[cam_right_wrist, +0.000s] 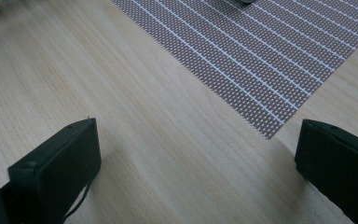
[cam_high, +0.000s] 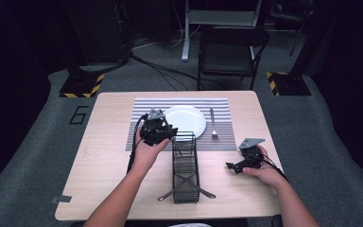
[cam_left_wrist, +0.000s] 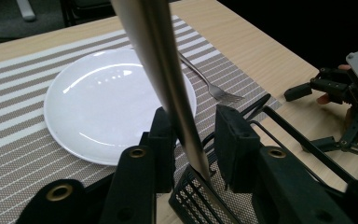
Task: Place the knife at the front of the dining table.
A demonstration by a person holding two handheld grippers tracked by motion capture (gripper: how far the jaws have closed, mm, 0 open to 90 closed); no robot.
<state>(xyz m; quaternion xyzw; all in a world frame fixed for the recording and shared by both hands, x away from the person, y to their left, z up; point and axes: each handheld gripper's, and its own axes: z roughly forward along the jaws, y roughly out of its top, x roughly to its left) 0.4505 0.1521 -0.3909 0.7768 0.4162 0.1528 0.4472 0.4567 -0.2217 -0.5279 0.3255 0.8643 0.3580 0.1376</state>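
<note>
A silver utensil handle (cam_left_wrist: pixel 168 79) stands tilted between the jaws of my left gripper (cam_left_wrist: pixel 196 135), its lower end inside the black wire basket (cam_left_wrist: pixel 200 196). It lies against one jaw, and a gap shows to the other, so the jaws are open. In the high view the left gripper (cam_high: pixel 163 135) hovers at the far end of the basket (cam_high: pixel 185 165), beside the white plate (cam_high: pixel 185 120). A fork (cam_high: pixel 213 124) lies on the striped placemat (cam_high: pixel 142 127), right of the plate. My right gripper (cam_high: pixel 234 164) is open over bare wood right of the basket, with nothing between its jaws (cam_right_wrist: pixel 198 158).
Crossed utensils (cam_high: pixel 186 189) stick out at the basket's near end. In the right gripper view, a corner of the placemat (cam_right_wrist: pixel 261 56) lies ahead. A black chair (cam_high: pixel 231 52) stands beyond the table's far edge. Bare wood lies left of the basket.
</note>
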